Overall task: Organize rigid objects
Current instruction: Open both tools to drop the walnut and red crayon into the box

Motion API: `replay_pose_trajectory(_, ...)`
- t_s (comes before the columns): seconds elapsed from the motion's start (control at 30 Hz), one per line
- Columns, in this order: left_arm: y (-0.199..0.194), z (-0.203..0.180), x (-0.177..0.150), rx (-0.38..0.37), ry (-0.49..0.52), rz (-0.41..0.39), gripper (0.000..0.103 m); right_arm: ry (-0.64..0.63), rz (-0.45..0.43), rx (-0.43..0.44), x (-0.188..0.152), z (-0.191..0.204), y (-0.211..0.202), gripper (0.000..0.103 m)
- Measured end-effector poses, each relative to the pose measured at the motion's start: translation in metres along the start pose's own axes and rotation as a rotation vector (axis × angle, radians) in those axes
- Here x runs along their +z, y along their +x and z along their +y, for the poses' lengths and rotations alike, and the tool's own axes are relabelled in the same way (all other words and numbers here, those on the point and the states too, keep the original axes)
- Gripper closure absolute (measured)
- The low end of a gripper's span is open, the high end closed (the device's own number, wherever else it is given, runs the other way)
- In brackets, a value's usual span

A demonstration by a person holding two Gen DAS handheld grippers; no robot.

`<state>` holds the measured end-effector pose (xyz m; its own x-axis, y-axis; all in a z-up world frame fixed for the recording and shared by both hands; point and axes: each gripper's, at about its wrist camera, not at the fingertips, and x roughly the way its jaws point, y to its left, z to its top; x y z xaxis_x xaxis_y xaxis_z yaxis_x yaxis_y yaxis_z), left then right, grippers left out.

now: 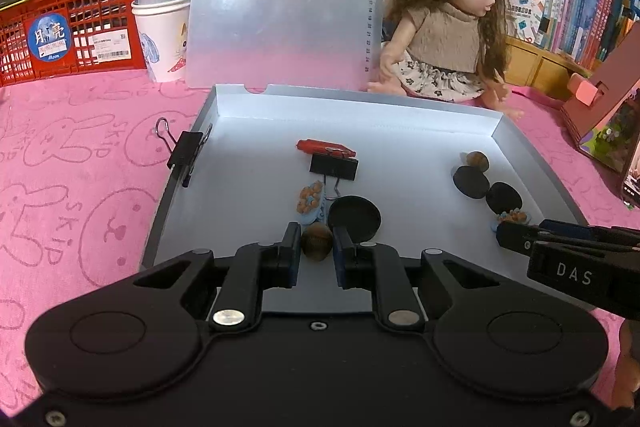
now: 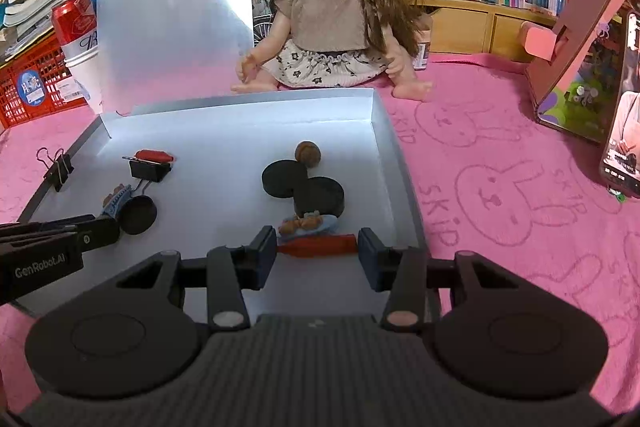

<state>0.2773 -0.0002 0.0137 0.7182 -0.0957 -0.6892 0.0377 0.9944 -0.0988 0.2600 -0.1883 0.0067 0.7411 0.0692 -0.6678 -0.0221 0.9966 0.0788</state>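
A: Status of the sort at this frame?

B: Most items lay inside the shallow grey box (image 1: 532,155) on the pink-covered desk (image 1: 80,155). Two loose groups had formed. Left group: a red clip (image 1: 326,147), a black binder clip (image 1: 334,169), a blue decorated piece (image 1: 310,201) and a black disc (image 1: 356,217). Right group: two black discs (image 2: 298,187) touching each other, a brown nut (image 2: 307,151) just beyond them, and a second blue decorated piece (image 2: 306,225) near them.

A: Left gripper?

B: The left gripper (image 1: 316,247) sat low at the near edge of the box. A second brown nut (image 1: 317,245) lay between its jaws, which were narrowly parted. The pads looked close to it, but I could not tell whether they gripped it.

A: Right gripper?

B: The right gripper (image 2: 318,247) had jaws set wide, with a red bar-shaped piece (image 2: 318,249) lying crosswise between them. Whether either pad was touching it could not be told.

A: What was left?

B: My judgement: largely gathered, not finished. The nut and red piece were not clearly placed, and a second binder clip (image 1: 186,155) sat clamped on the box's left wall, apart from both groups. Like items were split between the groups, so matching them appeared undone.
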Motion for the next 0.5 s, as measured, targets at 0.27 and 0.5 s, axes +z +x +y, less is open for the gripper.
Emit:
replay_pose_trajectory(0.27, -0.012, 0.002, -0.003, 0.009, -0.005, -0.023, 0.061, 0.010, -0.014, 0.017, -0.001, -0.003, -0.008, 0.030)
replay_pose_trajectory(0.5, -0.031, -0.002, -0.005, -0.015, 0.006, -0.061, 0.046, -0.018, -0.060, 0.021, -0.004, -0.001, -0.023, 0.019)
